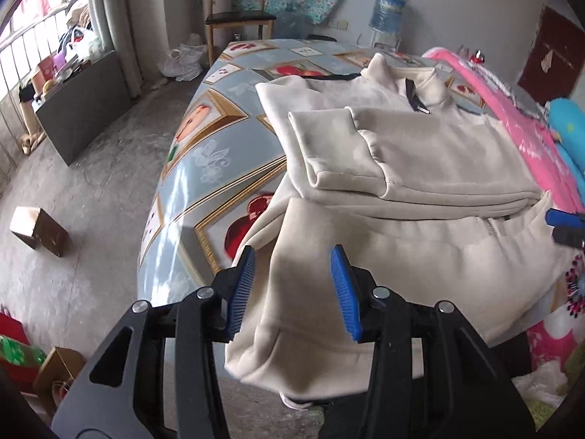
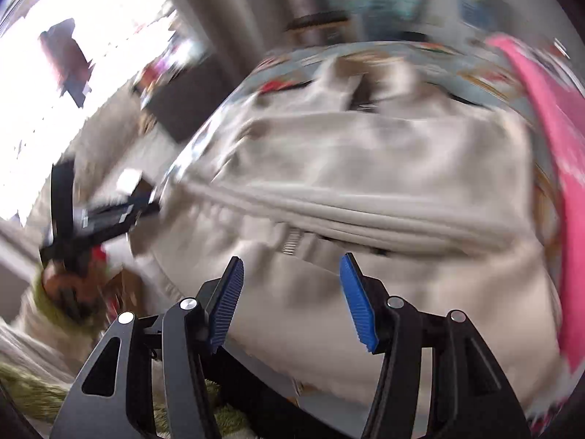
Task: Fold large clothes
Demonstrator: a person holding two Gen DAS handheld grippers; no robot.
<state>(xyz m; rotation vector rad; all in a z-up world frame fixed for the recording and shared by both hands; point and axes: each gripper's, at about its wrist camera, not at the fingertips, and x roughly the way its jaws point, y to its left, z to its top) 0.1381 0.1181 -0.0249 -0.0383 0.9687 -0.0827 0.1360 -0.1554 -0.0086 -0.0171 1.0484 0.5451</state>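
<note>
- The left gripper [image 1: 292, 285] hangs over the near hem of the cream jacket [image 1: 438, 153] with its blue pads spread; cloth lies in the gap, but neither pad presses on it, so nothing is pinched.
- The right gripper [image 2: 292, 292] is likewise spread over the jacket's lower panel [image 2: 329, 311]. Its view is badly smeared, so I judge rather than see that the pads are clear of the fabric.
- Both tools sit at the bottom edge, one toward each side, which suits taking the hem at two points and carrying it up over the body in one fold.
- The hem droops off the table's [image 1: 204, 168] near edge, leaving a free lip that jaws can close around without scraping the patterned cover.
- Farther on, the sleeve [image 1: 336, 146] lies folded across the chest, making the body a narrow rectangle ready for a crosswise fold.
- The collar and zipper pull [image 1: 416, 102] lie at the far end, flat on the table, marking where the hem should land.
- Beside the jacket, a pink blanket [image 1: 512, 109] crowds the table's right side, a possible snag for the right-hand corner.
</note>
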